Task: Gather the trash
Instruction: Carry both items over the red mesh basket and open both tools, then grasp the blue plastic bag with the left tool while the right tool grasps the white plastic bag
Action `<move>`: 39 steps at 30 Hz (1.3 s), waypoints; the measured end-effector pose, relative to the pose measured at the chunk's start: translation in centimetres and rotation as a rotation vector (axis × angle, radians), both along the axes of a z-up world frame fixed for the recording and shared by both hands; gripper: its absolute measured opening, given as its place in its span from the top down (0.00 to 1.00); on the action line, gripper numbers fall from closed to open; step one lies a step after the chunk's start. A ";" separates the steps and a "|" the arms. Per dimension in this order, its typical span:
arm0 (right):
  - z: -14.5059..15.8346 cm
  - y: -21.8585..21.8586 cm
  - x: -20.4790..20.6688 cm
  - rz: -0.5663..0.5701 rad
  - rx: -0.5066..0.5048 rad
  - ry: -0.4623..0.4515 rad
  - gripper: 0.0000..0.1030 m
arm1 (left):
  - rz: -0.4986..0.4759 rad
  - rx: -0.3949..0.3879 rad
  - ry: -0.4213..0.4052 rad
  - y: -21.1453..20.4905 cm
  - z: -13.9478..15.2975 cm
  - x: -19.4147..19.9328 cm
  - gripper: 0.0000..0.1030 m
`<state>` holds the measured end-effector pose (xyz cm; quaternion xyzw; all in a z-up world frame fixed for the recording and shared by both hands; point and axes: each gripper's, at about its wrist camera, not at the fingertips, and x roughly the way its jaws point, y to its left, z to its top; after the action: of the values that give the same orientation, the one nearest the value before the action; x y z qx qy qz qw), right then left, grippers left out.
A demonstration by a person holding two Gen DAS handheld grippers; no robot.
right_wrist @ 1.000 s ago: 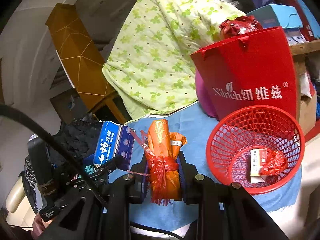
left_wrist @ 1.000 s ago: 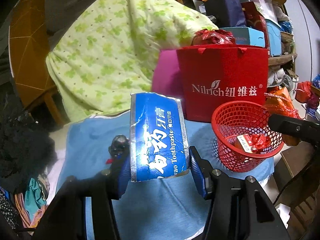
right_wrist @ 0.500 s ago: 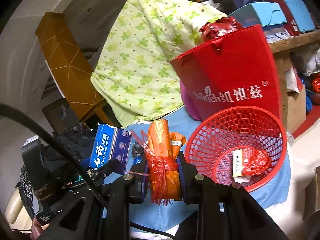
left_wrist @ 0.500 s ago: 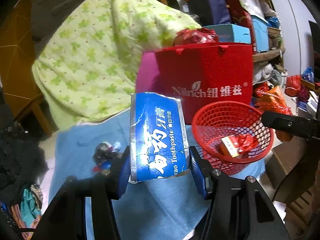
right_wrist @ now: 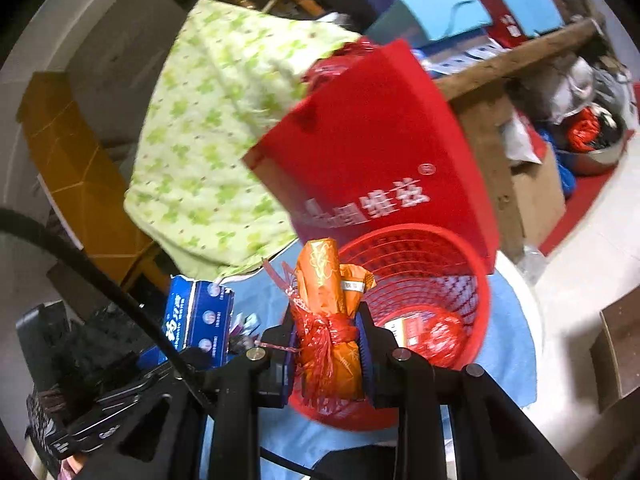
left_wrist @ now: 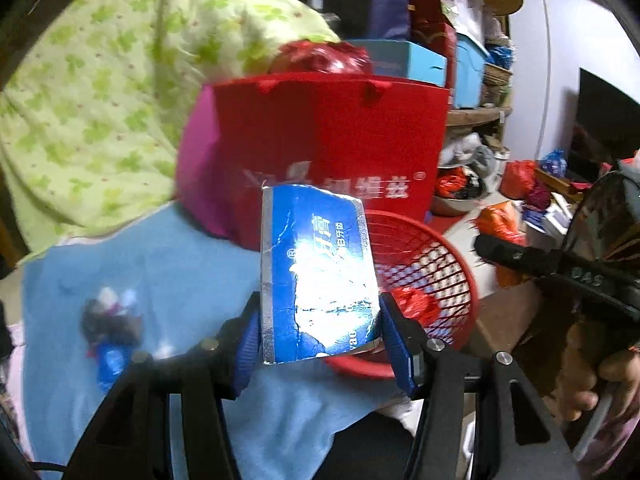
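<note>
Our left gripper (left_wrist: 320,320) holds the toothpaste box (left_wrist: 316,276) by its two side walls, its jaws just starting to open. The box is light, glossy cardboard and creases easily. Our right gripper (right_wrist: 326,344), jaws also easing apart, holds a soft orange wrapper (right_wrist: 326,304) tied with red mesh. The red basket (right_wrist: 472,264), stiff plastic lattice, lies just ahead of both.

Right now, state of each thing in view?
Left claw: opening, toothpaste box between its pads.
Right claw: opening, orange wrapper between its pads.
Red basket: upright, red trash inside.
Red bag: upright behind basket.
</note>
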<state>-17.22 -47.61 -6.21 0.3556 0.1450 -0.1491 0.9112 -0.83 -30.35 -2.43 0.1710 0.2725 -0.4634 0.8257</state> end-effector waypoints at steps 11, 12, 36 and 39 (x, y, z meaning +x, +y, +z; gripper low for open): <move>-1.7 -1.2 0.0 -0.034 0.052 -0.027 0.29 | 0.002 0.029 0.022 -1.1 -2.9 1.2 0.33; -1.5 -0.8 -0.2 -0.027 0.036 -0.028 0.29 | 0.019 0.030 0.024 -0.1 -3.2 1.5 0.33; -1.5 15.8 17.7 0.483 -0.031 0.098 0.37 | 0.650 0.055 0.098 27.9 -11.7 10.0 0.32; -4.9 16.1 22.4 0.509 0.043 0.194 0.50 | 0.656 0.052 0.120 28.6 -12.7 10.6 0.32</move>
<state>5.19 -31.55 -11.15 0.3108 0.3197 0.0545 0.8934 9.73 -1.74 -15.13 0.0675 0.3727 -0.1750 0.9088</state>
